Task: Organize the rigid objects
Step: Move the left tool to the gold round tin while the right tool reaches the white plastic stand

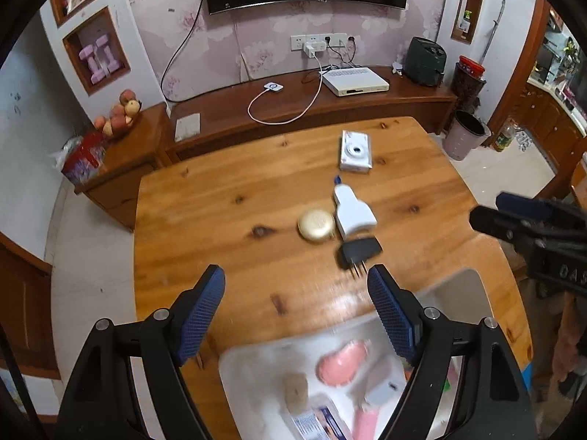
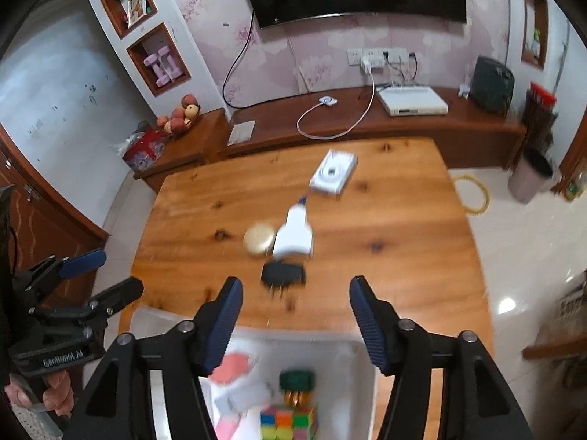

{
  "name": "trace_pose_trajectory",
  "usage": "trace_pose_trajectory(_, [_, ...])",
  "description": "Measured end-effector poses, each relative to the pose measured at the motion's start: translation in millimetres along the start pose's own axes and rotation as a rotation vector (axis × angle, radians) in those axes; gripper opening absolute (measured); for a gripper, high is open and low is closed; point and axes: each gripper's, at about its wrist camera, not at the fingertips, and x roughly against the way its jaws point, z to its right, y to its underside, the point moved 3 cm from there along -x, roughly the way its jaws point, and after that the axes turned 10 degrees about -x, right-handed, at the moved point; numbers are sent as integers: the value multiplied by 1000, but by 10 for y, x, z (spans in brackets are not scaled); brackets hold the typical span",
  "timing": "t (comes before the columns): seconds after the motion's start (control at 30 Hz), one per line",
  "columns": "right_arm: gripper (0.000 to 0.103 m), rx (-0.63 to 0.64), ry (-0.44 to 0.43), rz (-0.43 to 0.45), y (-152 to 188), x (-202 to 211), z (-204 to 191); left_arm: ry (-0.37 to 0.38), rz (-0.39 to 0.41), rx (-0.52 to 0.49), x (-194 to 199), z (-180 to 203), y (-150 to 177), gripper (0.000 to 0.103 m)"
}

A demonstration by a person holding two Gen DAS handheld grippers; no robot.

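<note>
Both grippers empty, jaws apart: left gripper (image 1: 295,286), right gripper (image 2: 295,299), raised above white bin (image 2: 361,359). Black plug adapter (image 1: 359,251) beyond bin, then white charger (image 1: 353,212), gold compact (image 1: 315,225), white camera (image 1: 355,152); apparently awaiting binning.

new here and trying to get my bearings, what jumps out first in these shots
A short row of loose items runs down the middle of the wooden table: a white boxed camera farthest, then a white plastic charger beside a round gold compact, then a black plug adapter. At the near edge, a white plastic bin already holds a colourful puzzle cube and pink items. Both grippers, left and right, hang open above it.
</note>
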Motion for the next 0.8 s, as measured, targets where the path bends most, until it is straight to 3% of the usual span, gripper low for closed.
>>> trace_pose_trajectory(0.17, [62,-11,32,-65,-454,-431,-56,-18,-23,-27,-358,-60,-250,83])
trace_pose_trajectory(0.3, [62,-56,45,-136,-639,-896,-14,26,-95,-54,-802,-68,-317,83])
trace_pose_trajectory(0.5, [62,-123,56,-267,-664,-1569,91,36,-228,-57,-1454,-88,-265,83])
trace_pose_trajectory(0.8, [62,-162,65,-402,-532,-2195,71,66,-289,-45,-1750,-166,-156,83])
